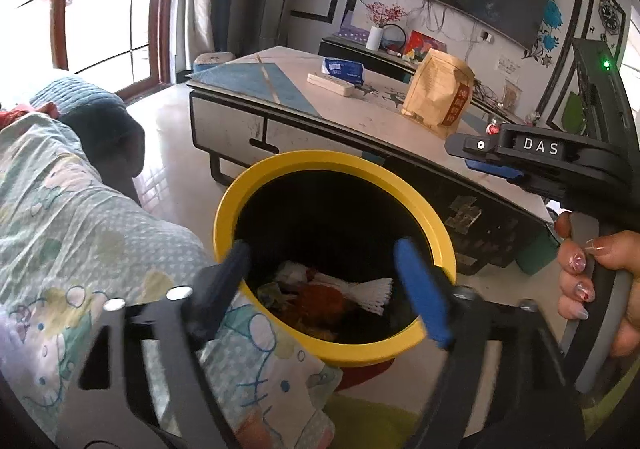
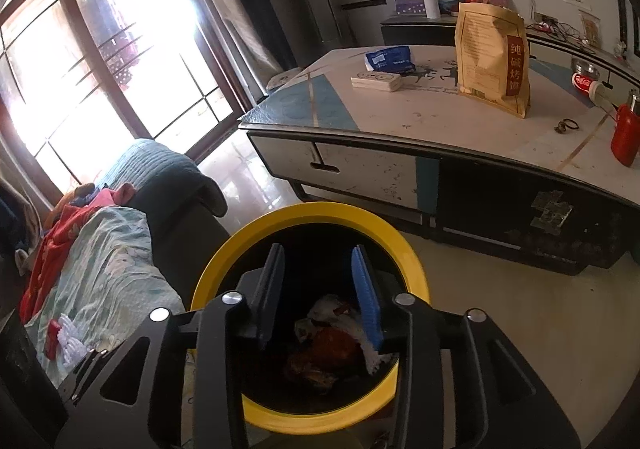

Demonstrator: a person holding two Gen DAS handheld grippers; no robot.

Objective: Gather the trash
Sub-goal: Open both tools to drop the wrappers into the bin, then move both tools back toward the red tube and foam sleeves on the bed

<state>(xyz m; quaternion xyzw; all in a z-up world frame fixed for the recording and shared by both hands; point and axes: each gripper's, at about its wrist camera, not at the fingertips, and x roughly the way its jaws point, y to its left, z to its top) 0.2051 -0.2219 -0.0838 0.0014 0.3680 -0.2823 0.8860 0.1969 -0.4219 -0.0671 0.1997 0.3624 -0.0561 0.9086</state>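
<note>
left gripper (image 1: 324, 281): spread, empty, over yellow bin (image 1: 240, 189) rim
right gripper (image 2: 318, 297): spread, empty, above trash (image 2: 332, 345)
desk (image 2: 460, 129): just beside bin

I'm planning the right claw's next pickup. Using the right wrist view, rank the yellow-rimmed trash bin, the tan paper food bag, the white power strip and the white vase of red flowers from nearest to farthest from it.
1. Yellow-rimmed trash bin: directly below the right claw.
2. White power strip: table's far left side.
3. Tan paper food bag: standing on the table, right of the strip; too close to call between these two.
4. White vase of red flowers: on the cabinet by the wall.
</note>
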